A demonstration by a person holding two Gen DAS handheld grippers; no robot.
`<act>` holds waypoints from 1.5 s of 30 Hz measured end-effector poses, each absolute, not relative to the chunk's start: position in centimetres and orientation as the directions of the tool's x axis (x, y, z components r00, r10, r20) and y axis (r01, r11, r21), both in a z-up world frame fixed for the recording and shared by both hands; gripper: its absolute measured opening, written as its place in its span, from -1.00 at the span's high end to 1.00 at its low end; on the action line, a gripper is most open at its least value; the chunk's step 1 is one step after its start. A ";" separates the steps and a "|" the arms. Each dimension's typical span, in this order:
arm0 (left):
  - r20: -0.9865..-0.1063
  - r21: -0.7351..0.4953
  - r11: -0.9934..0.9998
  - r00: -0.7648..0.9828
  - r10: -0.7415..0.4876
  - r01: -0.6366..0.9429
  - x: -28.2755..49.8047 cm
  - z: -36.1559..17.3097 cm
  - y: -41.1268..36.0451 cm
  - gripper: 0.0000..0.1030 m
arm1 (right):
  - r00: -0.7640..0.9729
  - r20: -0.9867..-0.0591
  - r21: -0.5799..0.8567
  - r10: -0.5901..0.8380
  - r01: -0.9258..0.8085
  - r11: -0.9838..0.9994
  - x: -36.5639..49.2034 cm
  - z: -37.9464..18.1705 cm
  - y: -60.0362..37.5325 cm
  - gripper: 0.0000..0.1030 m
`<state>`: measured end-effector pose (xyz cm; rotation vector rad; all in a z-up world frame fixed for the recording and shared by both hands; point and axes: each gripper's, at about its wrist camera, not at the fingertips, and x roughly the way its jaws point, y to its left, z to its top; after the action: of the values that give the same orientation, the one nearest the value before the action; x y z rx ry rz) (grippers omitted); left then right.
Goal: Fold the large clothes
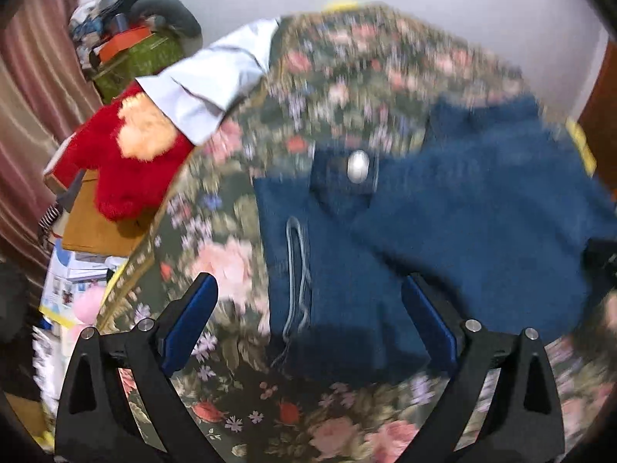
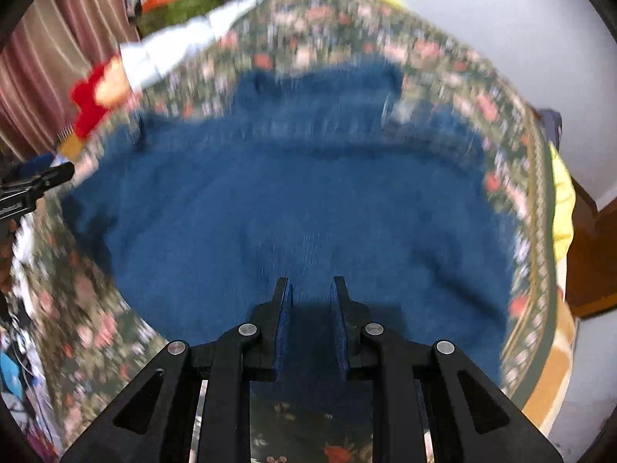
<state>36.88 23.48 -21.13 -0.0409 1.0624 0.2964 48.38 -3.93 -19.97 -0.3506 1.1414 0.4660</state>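
Blue denim jeans (image 1: pixel 443 231) lie spread on a floral bedspread (image 1: pixel 327 88), waistband button (image 1: pixel 358 166) facing up. My left gripper (image 1: pixel 308 293) is open wide just above the jeans' near edge, holding nothing. In the right wrist view the jeans (image 2: pixel 289 200) fill the middle of the bed (image 2: pixel 497 123). My right gripper (image 2: pixel 310 289) hangs over the denim with its jaws a narrow gap apart and nothing between them. The left gripper's body (image 2: pixel 34 189) shows at the left edge. Both views are motion-blurred.
A white garment (image 1: pixel 216 85) and a red plush toy (image 1: pixel 127 154) lie at the bed's far left. Boxes (image 1: pixel 135 58) and clutter stand beside a curtain (image 1: pixel 27 115). A yellow cloth (image 2: pixel 561 208) hangs at the bed's right edge by wooden furniture (image 2: pixel 594 254).
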 end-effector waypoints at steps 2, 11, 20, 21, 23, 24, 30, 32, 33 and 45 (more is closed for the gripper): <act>-0.873 0.150 0.959 0.423 0.243 -0.240 36.9 -22.7 22.7 -0.30 | 0.355 -0.922 -0.061 0.155 -0.528 0.847 47.8 -21.2 -4.1 0.69; -0.850 0.121 0.939 0.455 0.266 -0.322 35.1 -22.3 24.3 0.79 | 0.391 -0.909 -0.114 0.148 -0.574 0.811 46.8 -21.3 -5.7 0.69; -0.842 0.140 0.922 0.446 0.303 -0.361 33.2 -24.1 25.4 0.33 | 0.369 -0.903 -0.022 0.218 -0.548 0.836 46.0 -21.3 -8.8 0.69; -0.839 0.145 0.915 0.444 0.316 -0.376 33.0 -24.0 25.6 0.16 | 0.368 -0.903 -0.018 0.221 -0.545 0.838 45.8 -21.3 -9.1 0.69; -0.837 0.135 0.908 0.444 0.319 -0.397 32.6 -24.1 26.2 0.00 | 0.368 -0.903 -0.012 0.223 -0.538 0.843 45.6 -21.0 -9.3 0.69; -0.840 0.119 0.908 0.447 0.308 -0.403 32.2 -24.1 26.5 -0.04 | 0.368 -0.903 -0.011 0.222 -0.536 0.844 45.5 -20.9 -9.4 0.69; -0.839 0.093 0.908 0.458 0.293 -0.409 30.4 -22.9 26.5 -0.26 | 0.391 -0.900 -0.057 0.191 -0.541 0.839 44.5 -20.4 -9.6 0.69; -0.843 0.073 0.907 0.461 0.279 -0.415 29.8 -22.3 26.5 -0.27 | 0.401 -0.899 -0.080 0.176 -0.546 0.834 44.3 -20.3 -9.5 0.69; -0.844 0.056 0.905 0.464 0.268 -0.421 29.4 -21.9 26.5 -0.27 | 0.407 -0.898 -0.094 0.167 -0.549 0.831 44.1 -20.2 -9.4 0.69; -0.797 -0.418 0.797 0.597 -0.092 -0.436 26.8 -22.6 23.8 -0.56 | 0.465 -0.875 -0.176 0.135 -0.564 0.807 43.1 -18.4 -7.0 0.69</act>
<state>26.79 23.76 -22.60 -0.6375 0.9235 0.2161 43.09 -7.04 -18.44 -0.4834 1.0025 0.4499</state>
